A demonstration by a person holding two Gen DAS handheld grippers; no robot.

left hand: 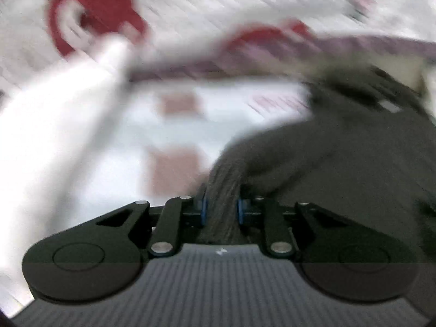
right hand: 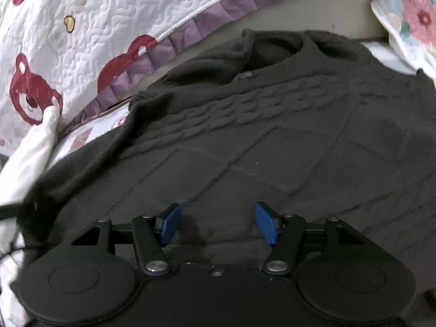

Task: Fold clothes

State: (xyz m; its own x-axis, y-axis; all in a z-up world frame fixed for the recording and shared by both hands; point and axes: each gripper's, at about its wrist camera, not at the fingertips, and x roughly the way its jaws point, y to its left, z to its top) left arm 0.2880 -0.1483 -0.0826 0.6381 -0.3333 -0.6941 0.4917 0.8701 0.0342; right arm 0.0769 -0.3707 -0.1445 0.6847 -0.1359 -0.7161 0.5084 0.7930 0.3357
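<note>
A dark knitted sweater (right hand: 272, 125) is spread across the bed, its collar at the far end and a cable-knit band running across its chest above a diamond pattern. A bunched fold of the sweater (left hand: 222, 204) is clamped between the blue pads (left hand: 203, 209) of the left gripper (left hand: 221, 209), whose jaws are drawn nearly together on the cloth; the rest of that view is heavily blurred. The right gripper (right hand: 218, 223) is held low over the near part of the sweater with its jaws wide apart and nothing between its blue pads (right hand: 265, 223); whether they touch the knit cannot be told. To the far left a white quilt (right hand: 81, 41) with red bears and a purple frill lies beside the sweater. A white cloth (right hand: 30, 158) lies at the left edge, and a floral fabric (right hand: 408, 13) is seen at the far right.
</note>
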